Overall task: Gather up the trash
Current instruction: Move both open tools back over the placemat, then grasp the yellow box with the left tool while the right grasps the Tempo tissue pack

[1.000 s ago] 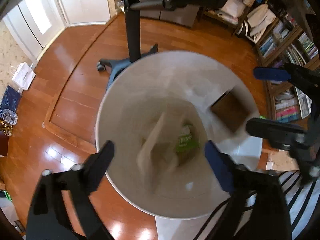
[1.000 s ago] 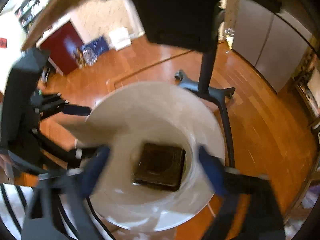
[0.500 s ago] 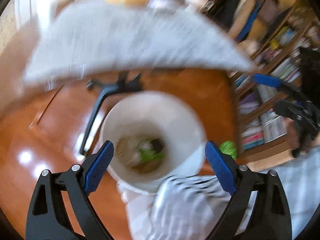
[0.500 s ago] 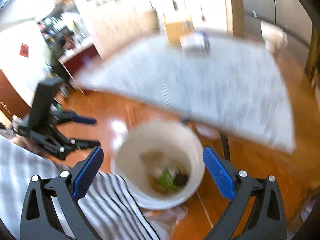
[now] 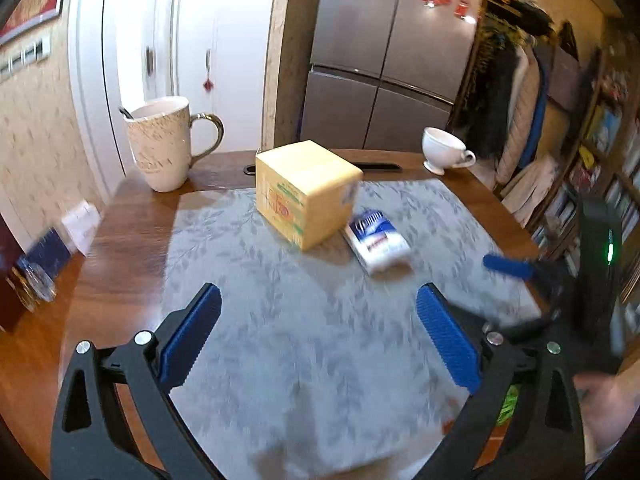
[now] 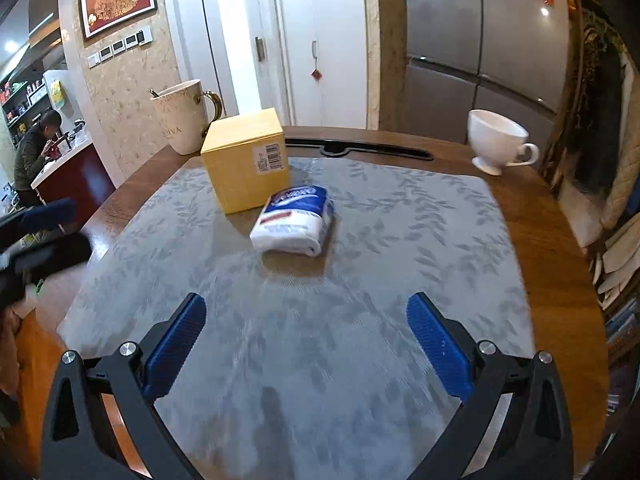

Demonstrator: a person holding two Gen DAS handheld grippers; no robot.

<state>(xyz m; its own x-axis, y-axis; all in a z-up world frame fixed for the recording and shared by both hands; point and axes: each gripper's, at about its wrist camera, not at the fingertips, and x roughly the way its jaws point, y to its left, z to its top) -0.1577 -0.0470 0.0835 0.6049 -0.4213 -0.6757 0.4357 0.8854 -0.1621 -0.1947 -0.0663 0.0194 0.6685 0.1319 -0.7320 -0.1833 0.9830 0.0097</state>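
Note:
A yellow cardboard box stands on the grey leaf-patterned mat on the wooden table. A white and blue tissue pack lies just beside it. My left gripper is open and empty, above the mat's near part. My right gripper is open and empty, also above the mat, short of the tissue pack. The right gripper also shows at the right edge of the left wrist view. The trash bin is out of view.
A large patterned mug with a spoon stands at the table's back left. A white teacup stands at the back right. A fridge and bookshelves lie beyond the table.
Both grippers have swung up from over the white trash bin on the floor to face the tabletop. They stayed open. The bin with its trash has left both views.

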